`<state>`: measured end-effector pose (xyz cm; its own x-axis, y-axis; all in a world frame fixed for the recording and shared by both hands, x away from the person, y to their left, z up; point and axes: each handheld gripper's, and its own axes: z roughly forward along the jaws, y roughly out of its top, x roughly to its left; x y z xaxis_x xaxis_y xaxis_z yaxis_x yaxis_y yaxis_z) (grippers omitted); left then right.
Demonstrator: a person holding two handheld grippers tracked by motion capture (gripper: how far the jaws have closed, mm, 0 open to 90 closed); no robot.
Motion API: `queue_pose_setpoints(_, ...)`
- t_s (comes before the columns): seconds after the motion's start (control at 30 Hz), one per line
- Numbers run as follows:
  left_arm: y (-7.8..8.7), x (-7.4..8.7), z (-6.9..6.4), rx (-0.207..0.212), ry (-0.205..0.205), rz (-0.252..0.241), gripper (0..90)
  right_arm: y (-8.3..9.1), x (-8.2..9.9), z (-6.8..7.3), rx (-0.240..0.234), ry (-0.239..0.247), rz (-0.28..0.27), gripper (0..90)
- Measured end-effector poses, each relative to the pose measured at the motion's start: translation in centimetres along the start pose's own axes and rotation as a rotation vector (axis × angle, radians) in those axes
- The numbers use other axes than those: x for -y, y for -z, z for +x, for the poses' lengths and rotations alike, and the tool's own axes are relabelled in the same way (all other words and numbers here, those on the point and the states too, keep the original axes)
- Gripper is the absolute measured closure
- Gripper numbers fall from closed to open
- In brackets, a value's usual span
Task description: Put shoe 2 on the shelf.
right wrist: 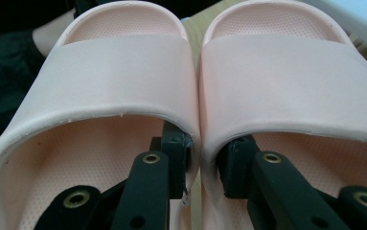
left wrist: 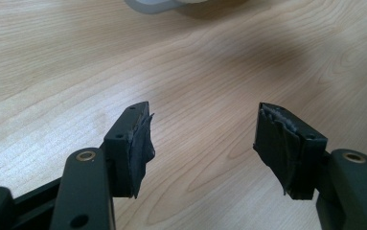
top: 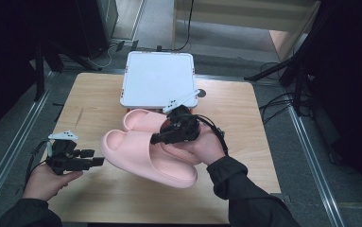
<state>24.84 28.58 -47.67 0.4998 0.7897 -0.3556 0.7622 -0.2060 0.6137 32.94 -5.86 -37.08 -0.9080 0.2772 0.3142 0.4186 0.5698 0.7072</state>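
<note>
Two pink slide slippers lie side by side, the left one (right wrist: pixel 119 72) and the right one (right wrist: pixel 291 76) touching along their inner walls. My right gripper (right wrist: pixel 202 167) has one jaw inside each slipper and is shut on the two adjoining walls. In the high view the right gripper (top: pixel 165 136) holds the near slipper (top: pixel 136 156) and the far slipper (top: pixel 143 120) over the middle of the table, seemingly just off it. My left gripper (top: pixel 93 157) rests low at the table's left, apart from the slippers. Its jaws stand open over bare wood (left wrist: pixel 202 139).
A white square box (top: pixel 157 78) with a red underside stands at the table's far edge, just behind the slippers. The wooden table (top: pixel 98 99) has bare room at left and front. A pale rounded edge (left wrist: pixel 157 5) shows ahead of the left gripper. Metal rails run along both sides.
</note>
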Motion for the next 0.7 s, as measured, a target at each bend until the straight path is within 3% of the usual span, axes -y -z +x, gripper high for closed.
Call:
queue_pose_setpoints(0.17,0.0,0.1,0.1,-0.002,0.003,0.003,36.7,1.4,-1.9,0.2,0.016,-0.018,-0.011,76.3)
queue_pose_setpoints(0.2,0.0,0.0,0.1,0.000,0.003,-0.002,36.7,1.9,-2.7,0.3,0.051,-0.011,-0.022,76.3)
queue_pose_setpoints(0.37,-0.1,0.0,0.0,0.000,-0.001,-0.003,36.7,2.7,-3.9,-0.1,0.089,-0.023,-0.036,76.3)
queue_pose_setpoints(0.47,-0.1,-0.1,0.1,0.001,-0.005,-0.001,36.7,3.2,-5.1,-1.0,0.165,-0.039,-0.045,76.3)
queue_pose_setpoints(0.6,-0.3,-0.2,0.0,0.003,-0.006,-0.001,36.8,3.4,-5.9,-1.8,0.207,-0.071,-0.046,76.3)
queue_pose_setpoints(0.7,-0.5,-0.5,0.0,0.011,-0.016,0.003,36.8,3.1,-6.9,-3.3,0.257,-0.111,-0.061,76.3)
